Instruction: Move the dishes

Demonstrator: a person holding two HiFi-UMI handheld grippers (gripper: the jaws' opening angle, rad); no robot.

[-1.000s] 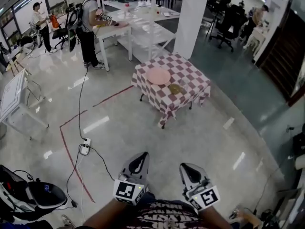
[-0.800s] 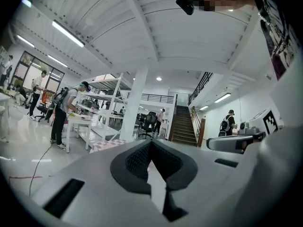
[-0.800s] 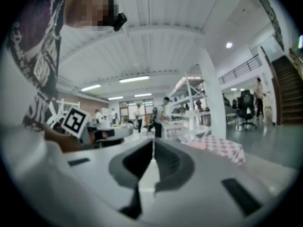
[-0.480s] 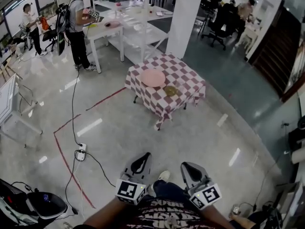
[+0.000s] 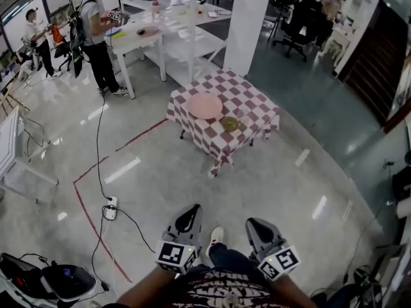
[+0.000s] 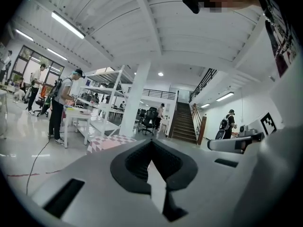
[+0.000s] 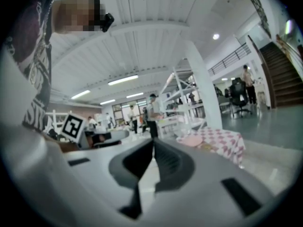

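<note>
A pink plate (image 5: 205,106) and a small olive dish (image 5: 230,124) lie on a low table with a red-and-white checked cloth (image 5: 253,104), far ahead of me across the floor. My left gripper (image 5: 191,209) and right gripper (image 5: 252,223) are held side by side close to my body, both shut and holding nothing. In the left gripper view the jaws of the left gripper (image 6: 152,143) meet, with the table (image 6: 111,142) small beyond them. The right gripper view shows the right gripper (image 7: 154,141) closed, and the plate (image 7: 191,140) on the table (image 7: 222,138) to its right.
A white pillar (image 5: 247,24) and white shelving tables (image 5: 186,31) stand behind the checked table. A person (image 5: 96,37) stands at a white table to the left. A power strip with a cable (image 5: 110,210), red floor tape (image 5: 90,217) and black equipment (image 5: 58,281) lie at the left.
I have walked a little closer to the checked table, and my shoe now shows between the grippers. Both grippers stay shut and empty in front of my body.
</note>
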